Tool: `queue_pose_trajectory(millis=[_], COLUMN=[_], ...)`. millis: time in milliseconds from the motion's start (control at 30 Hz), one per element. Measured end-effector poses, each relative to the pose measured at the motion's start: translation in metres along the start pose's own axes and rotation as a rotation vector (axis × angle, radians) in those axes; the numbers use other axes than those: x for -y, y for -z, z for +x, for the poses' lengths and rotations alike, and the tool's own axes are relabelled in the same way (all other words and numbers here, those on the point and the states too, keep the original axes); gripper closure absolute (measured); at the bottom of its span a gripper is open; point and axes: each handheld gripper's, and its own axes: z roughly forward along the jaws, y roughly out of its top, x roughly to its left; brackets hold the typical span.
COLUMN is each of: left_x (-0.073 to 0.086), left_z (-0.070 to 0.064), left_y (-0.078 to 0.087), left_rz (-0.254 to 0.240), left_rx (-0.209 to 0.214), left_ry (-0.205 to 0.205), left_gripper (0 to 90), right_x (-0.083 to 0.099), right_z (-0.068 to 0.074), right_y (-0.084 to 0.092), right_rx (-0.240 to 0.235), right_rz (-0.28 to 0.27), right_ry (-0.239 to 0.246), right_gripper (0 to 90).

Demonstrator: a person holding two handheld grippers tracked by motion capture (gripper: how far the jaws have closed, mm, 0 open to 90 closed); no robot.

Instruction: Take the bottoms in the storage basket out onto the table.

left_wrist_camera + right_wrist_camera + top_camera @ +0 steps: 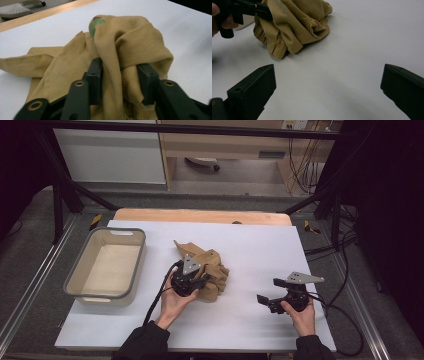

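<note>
Left gripper (120, 82) pinches the tan cloth (210, 270) mid-table; right gripper (328, 92) waits at 4 o'clock, jaws wide. Bin (80, 280) at 9 o'clock sits empty, so any stowing looks undone.

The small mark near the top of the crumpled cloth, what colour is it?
Green, on the tan cloth; the left gripper view shows the mark best.

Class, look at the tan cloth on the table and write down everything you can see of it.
The tan cloth is a soft, woven-looking garment, crumpled in a heap near the middle of the white table, right of the grey bin. It shows stitched hems, a gathered edge and a small green mark. The left gripper has a raised fold between its jaws; one flap lies flat on the table.
</note>
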Motion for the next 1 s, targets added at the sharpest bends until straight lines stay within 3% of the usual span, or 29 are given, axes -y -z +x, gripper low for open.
queue_pose_trajectory(millis=[600, 1000], left_x=[-0.001, -0.001], left_z=[0.007, 0.014], left_y=[0.011, 0.028], left_rz=[0.047, 0.062], left_rx=[0.027, 0.038], left_ry=[0.013, -0.008], left_gripper=[22.8, 11.3], right_x=[0.0, 0.0], right_z=[0.0, 0.0], right_y=[0.0, 0.0], right_rx=[0.001, 0.001], right_rz=[-0.001, -0.002], right_ry=[0.001, 0.002], right_gripper=[0.6, 0.6])
